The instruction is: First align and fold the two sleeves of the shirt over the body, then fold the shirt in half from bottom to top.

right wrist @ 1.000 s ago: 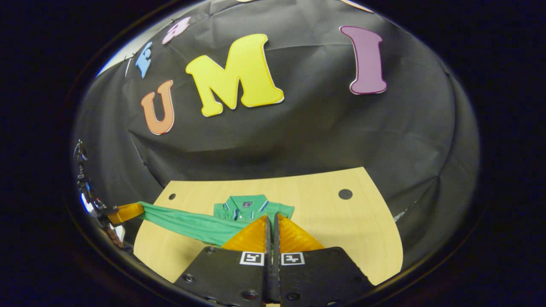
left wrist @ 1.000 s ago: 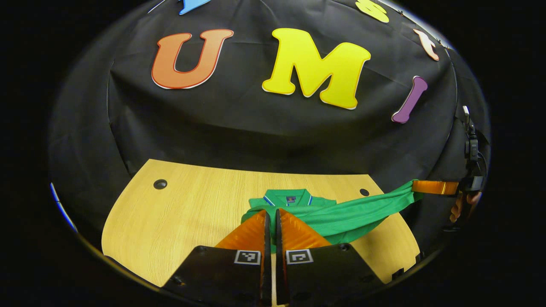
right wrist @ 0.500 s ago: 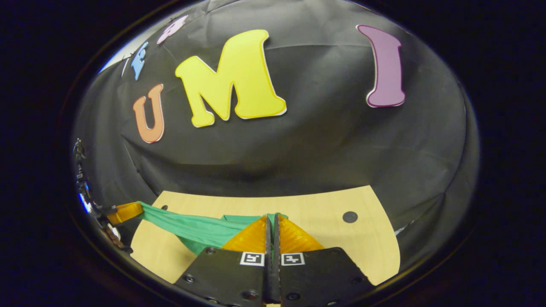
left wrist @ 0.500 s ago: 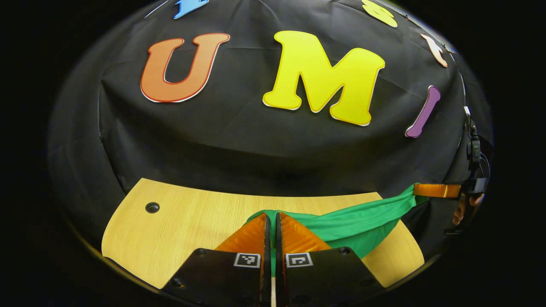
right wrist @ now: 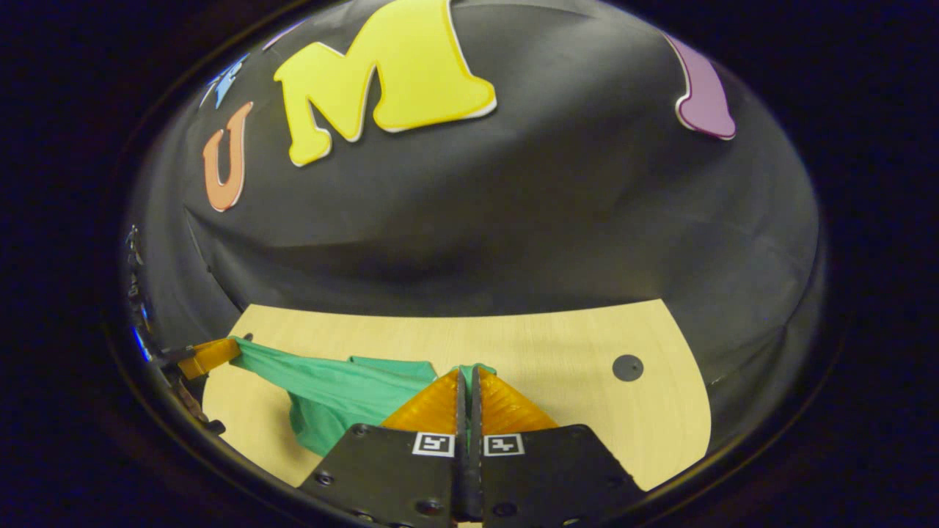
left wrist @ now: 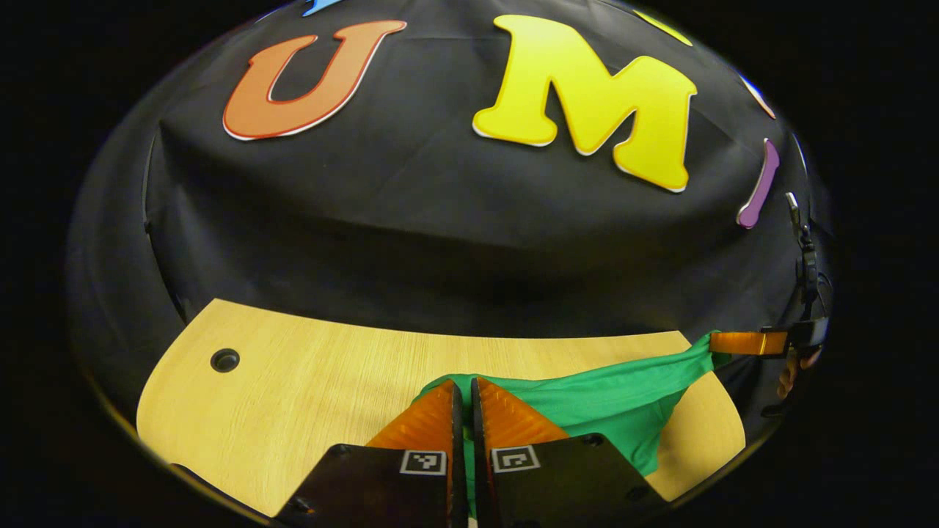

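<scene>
The wooden counter (left wrist: 308, 374) spreads pale and wide under both views, its curved far edge meeting the black cloth wall (left wrist: 411, 220) behind. A dark round hole (left wrist: 224, 359) sits near the counter's far left corner in the left gripper view, and another hole (right wrist: 627, 367) lies toward the right in the right gripper view.

The green shirt (left wrist: 609, 400) hangs lifted above the near part of the counter, stretched in a sagging band between the two tongs. In the right gripper view the shirt (right wrist: 337, 392) droops in loose folds toward the counter's near left side, and its lowest fold seems to touch the wood, though that cannot be told for sure.

The left tongs (left wrist: 463, 389) are clenched, with green cloth showing at the narrow slit between the fingers, so they grasp the shirt's edge. The right tongs (right wrist: 466, 378) are clenched likewise on a bit of green cloth at their tips.

Far right in the left gripper view, the right tongs (left wrist: 715, 343) pinch the shirt's other end, with part of a hand (left wrist: 791, 370) behind them. Far left in the right gripper view, the left tongs (right wrist: 233, 346) hold the opposite end.
</scene>
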`<control>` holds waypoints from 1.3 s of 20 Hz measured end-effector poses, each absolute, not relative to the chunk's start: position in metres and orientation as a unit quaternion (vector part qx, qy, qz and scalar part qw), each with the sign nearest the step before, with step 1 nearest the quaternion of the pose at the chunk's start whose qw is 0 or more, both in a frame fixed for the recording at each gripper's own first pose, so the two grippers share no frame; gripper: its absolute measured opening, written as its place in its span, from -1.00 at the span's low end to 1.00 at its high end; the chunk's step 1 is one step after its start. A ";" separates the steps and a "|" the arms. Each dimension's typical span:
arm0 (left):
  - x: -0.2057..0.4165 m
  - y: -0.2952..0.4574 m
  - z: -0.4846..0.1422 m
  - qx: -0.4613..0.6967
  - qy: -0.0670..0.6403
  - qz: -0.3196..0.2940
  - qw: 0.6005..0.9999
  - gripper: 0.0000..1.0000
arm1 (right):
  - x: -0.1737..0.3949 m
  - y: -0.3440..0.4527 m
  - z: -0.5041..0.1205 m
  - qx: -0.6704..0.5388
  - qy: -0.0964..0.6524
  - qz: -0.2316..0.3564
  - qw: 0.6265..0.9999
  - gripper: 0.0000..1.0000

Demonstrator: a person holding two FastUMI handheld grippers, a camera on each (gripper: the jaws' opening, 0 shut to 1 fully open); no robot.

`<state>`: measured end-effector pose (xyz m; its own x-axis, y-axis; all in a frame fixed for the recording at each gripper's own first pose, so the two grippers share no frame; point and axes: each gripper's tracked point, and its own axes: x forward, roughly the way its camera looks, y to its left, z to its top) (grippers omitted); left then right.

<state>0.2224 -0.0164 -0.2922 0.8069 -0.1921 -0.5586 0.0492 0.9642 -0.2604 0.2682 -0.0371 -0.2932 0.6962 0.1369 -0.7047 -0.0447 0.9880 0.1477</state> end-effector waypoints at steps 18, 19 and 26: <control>0.236 -0.020 -0.317 -0.044 0.309 -0.020 0.950 1.00 | 0.257 -0.027 -0.325 -0.006 0.354 0.051 0.934 0.92; 0.232 -0.019 -0.306 -0.047 0.301 -0.015 0.952 1.00 | 0.254 -0.028 -0.314 -0.007 0.342 0.050 0.939 0.91; 0.178 -0.016 -0.202 -0.066 0.233 0.025 0.970 1.00 | 0.211 -0.036 -0.226 0.014 0.266 0.046 0.963 0.91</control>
<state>0.1778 -0.0161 -0.2023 0.8907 0.0167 -0.4544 -0.0784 0.9900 -0.1172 0.2107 -0.0365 -0.2261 0.8547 0.0961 -0.5102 -0.0816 0.9954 0.0508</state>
